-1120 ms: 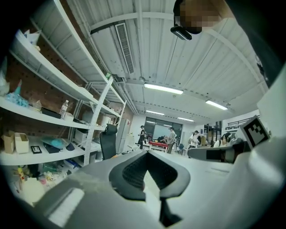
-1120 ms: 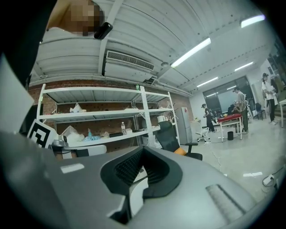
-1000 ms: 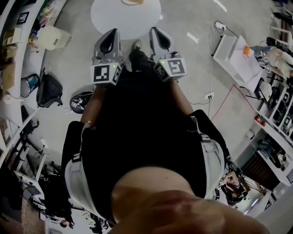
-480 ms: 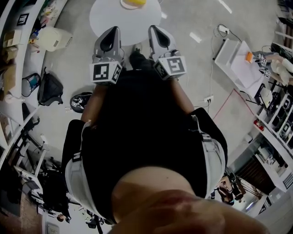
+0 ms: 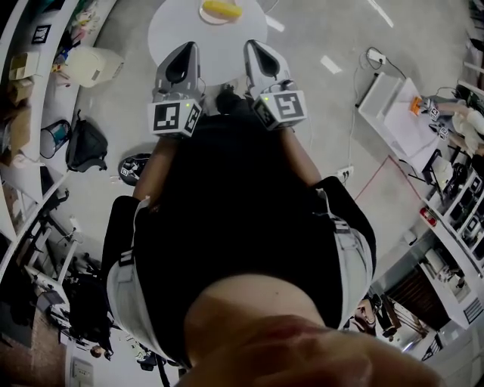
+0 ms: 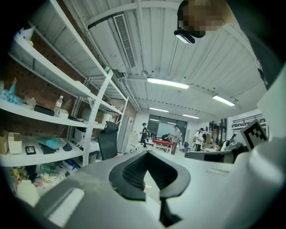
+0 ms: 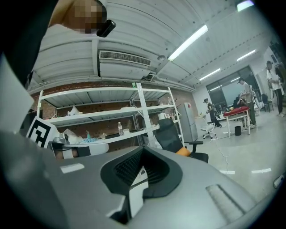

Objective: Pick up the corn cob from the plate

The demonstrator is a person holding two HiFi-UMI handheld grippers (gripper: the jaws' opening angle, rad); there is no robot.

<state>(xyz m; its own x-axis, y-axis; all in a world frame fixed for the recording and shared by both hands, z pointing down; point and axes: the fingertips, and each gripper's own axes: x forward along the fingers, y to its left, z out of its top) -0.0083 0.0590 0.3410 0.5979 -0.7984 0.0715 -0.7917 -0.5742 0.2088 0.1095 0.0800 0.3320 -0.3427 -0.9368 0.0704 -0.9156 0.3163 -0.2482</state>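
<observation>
Drawing nearer than before, corn cob [image 5: 221,9] on plate [image 5: 204,16] atop table [image 5: 185,36]

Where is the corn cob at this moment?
In the head view, the corn cob lies on a plate at the top edge, on the far side of the round table, beyond the left gripper and right gripper.

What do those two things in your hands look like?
Both the left gripper and right gripper are smooth grey shells, with tongs tapering to a point around ribbed black pads. Each carries a cube with black-and-white square markers and a tiny green light. The person wears a black top.
</observation>
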